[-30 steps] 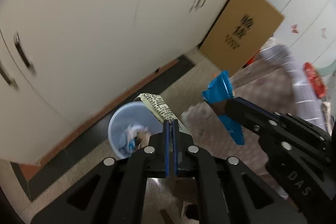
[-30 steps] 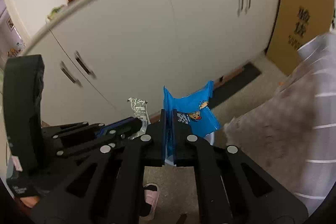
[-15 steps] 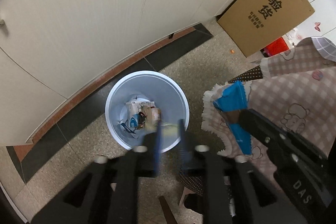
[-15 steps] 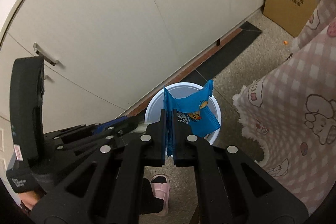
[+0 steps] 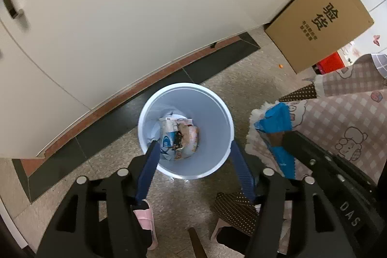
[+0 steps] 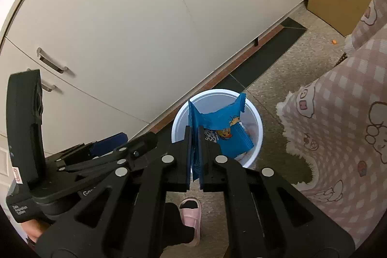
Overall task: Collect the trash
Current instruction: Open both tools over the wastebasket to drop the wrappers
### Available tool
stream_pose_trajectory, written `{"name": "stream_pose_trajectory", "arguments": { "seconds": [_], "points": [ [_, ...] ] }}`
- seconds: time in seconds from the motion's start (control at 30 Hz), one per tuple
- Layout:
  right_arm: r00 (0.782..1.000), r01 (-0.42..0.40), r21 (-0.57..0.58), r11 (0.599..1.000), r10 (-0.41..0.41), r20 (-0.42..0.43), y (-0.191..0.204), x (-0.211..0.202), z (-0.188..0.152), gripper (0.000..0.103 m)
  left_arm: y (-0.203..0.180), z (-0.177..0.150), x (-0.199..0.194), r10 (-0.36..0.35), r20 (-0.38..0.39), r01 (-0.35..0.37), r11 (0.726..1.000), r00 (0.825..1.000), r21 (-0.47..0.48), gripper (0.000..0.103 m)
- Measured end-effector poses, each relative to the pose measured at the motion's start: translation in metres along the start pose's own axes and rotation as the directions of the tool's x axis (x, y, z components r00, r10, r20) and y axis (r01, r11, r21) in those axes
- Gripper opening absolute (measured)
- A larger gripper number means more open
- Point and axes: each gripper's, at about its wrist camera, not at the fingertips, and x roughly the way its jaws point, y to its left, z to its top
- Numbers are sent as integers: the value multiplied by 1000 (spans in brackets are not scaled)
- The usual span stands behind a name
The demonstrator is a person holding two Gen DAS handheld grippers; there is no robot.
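Observation:
A light blue trash bin [image 5: 217, 103] stands on the floor by the cabinets, with crumpled wrappers [image 5: 180, 137] at its bottom. My left gripper [image 5: 194, 145] is open and empty, directly above the bin. My right gripper [image 6: 195, 131] is shut on a blue snack wrapper [image 6: 223, 123] and holds it over the bin [image 6: 179, 117]. In the left wrist view the right gripper with the blue wrapper [image 5: 275, 120] is to the right of the bin.
White cabinet doors [image 5: 108, 16] run behind the bin. A cardboard box [image 5: 321, 23] leans at the right. A pink checked tablecloth [image 5: 346, 120] hangs at the right, also in the right wrist view [image 6: 350, 125]. A pink slipper [image 6: 191, 212] is on the floor below.
My left gripper has opened and its newspaper scrap dropped into the bin. Both grippers have tilted down over the bin; the right one still holds the blue wrapper.

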Motion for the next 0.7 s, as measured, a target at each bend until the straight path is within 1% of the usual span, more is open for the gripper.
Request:
{"name": "stream_pose_trajectory", "arguments": {
  "seconds": [0.13, 0.27, 0.33, 0.43, 0.47, 0.53, 0.57, 0.6, 0.63, 0.7],
  "points": [
    [1000, -15, -9, 1000, 15, -12, 6, 6, 0, 5, 13, -1, 0, 20, 4, -19, 999, 1000, -34, 62],
    [999, -33, -17, 999, 32, -41, 14, 20, 1, 7, 28, -3, 2, 49, 4, -48, 997, 999, -64, 63],
    [998, -46, -21, 999, 45, -52, 19, 27, 2, 7, 35, -4, 3, 50, -2, -50, 995, 999, -88, 63],
    [998, -46, -35, 998, 45, -45, 24, 33, 4, 7, 43, -3, 4, 53, -5, -53, 993, 999, -108, 63],
    [998, -47, -36, 998, 45, -44, 25, 34, 5, 9, 45, -3, 4, 53, -4, -53, 992, 999, -112, 63],
    [999, -34, -40, 999, 32, -40, 27, 35, 6, 21, 49, -2, 3, 49, -3, -49, 991, 999, -127, 63],
    [999, -32, -39, 999, 31, -35, 28, 35, 6, 42, 49, -3, 2, 49, -1, -49, 990, 999, -132, 63],
    [999, -31, -37, 999, 30, -26, 29, 33, 7, 57, 50, -3, 1, 48, 3, -47, 990, 999, -136, 63],
    [1000, -15, -42, 999, 15, -3, 30, 30, 7, 56, 50, -3, -1, 46, 6, -45, 990, 999, -137, 63],
    [1000, 4, -65, 998, -3, 11, 34, 26, 7, 56, 50, -3, -4, 46, 11, -44, 990, 999, -134, 63]
  ]
}}
